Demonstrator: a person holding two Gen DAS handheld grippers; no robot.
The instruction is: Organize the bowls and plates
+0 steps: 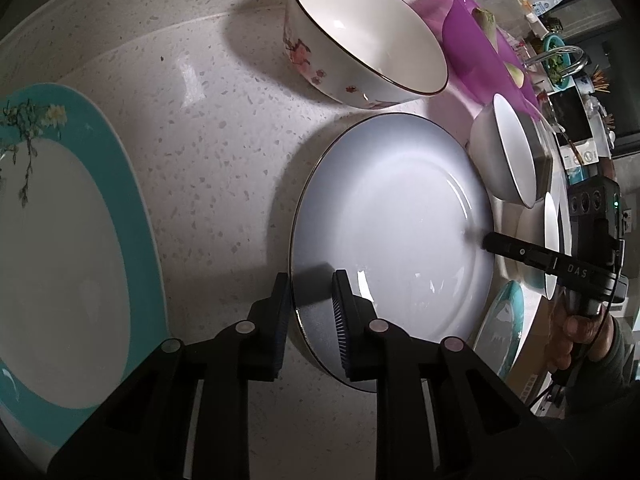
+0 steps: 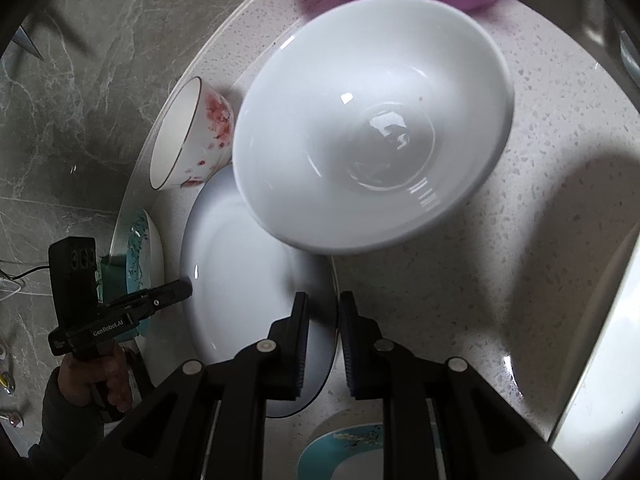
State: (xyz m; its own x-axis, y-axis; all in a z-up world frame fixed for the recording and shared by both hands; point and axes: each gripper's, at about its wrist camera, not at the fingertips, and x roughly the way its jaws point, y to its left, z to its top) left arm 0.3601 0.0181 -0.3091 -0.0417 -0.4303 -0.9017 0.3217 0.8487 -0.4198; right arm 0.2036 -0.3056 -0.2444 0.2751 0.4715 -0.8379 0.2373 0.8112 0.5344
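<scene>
The left hand-held gripper (image 1: 310, 312) has its jaws drawn narrow over the rim of the pale blue plate (image 1: 392, 232), one pad outside the edge and one inside, at about seven o'clock on the plate; whether the pads press on the rim cannot be told for certain, but they sit right against it. The right hand-held gripper (image 2: 324, 340) is likewise narrow, its two pads straddling the opposite rim of the same plate (image 2: 240, 280), at about five o'clock of the plate as the right wrist view shows it. In the left wrist view the right hand-held gripper's tip meets the plate at three o'clock, with the person's hand (image 1: 576, 340) gripping its handle.

The plate lies on the speckled white table (image 1: 208, 152). At twelve o'clock of the plate stands a floral bowl (image 1: 360, 40) with pink blossoms and a dark rim, just beside it. At two o'clock a plain white bowl (image 2: 372, 136) overlaps the plate's edge; it looks tilted. Behind these lies a purple tray (image 1: 476, 52). At nine o'clock, well apart, lies a large teal-rimmed plate (image 1: 132, 200) with a flower sprig. A smaller teal plate (image 2: 344, 444) shows at six o'clock in the right wrist view.
</scene>
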